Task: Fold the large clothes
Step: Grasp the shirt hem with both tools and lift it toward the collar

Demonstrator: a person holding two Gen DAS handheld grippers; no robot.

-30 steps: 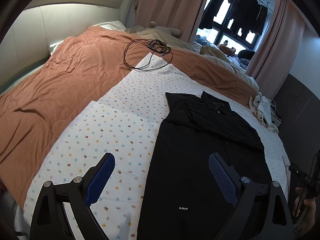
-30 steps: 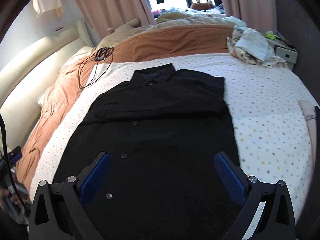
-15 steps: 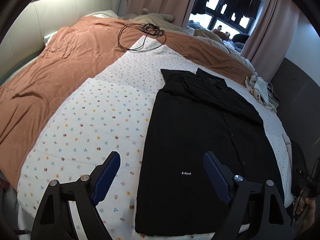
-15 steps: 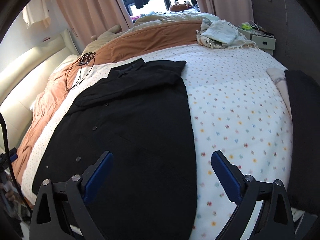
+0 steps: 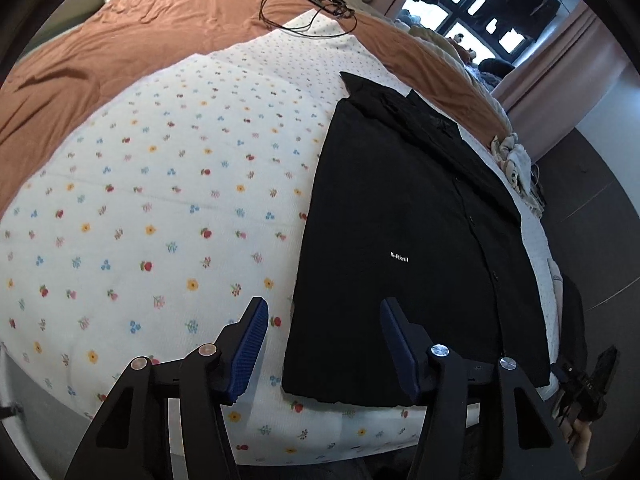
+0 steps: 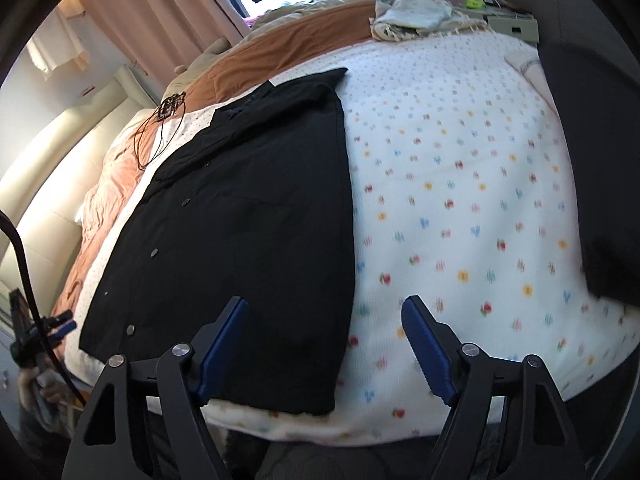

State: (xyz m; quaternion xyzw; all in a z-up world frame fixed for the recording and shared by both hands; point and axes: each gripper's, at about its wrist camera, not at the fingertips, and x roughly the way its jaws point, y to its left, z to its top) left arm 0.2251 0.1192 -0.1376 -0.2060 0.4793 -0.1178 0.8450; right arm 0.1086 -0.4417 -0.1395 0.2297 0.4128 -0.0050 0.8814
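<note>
Flower-dotted white bedding [image 5: 168, 184] covered the bed under both claws, with a rust quilt [image 5: 120, 40] and a looped cable [image 5: 308, 12] far ahead of them. Ahead of the left claw [image 5: 322, 350] a black shirt [image 5: 400, 240] lay flat, its near left hem corner between the blue pads [image 5: 250, 350], which had just been closing yet stood apart and touched nothing. The right claw [image 6: 324, 354] had also been narrowing but gaped over the shirt's near right corner, gripping nothing.
</note>
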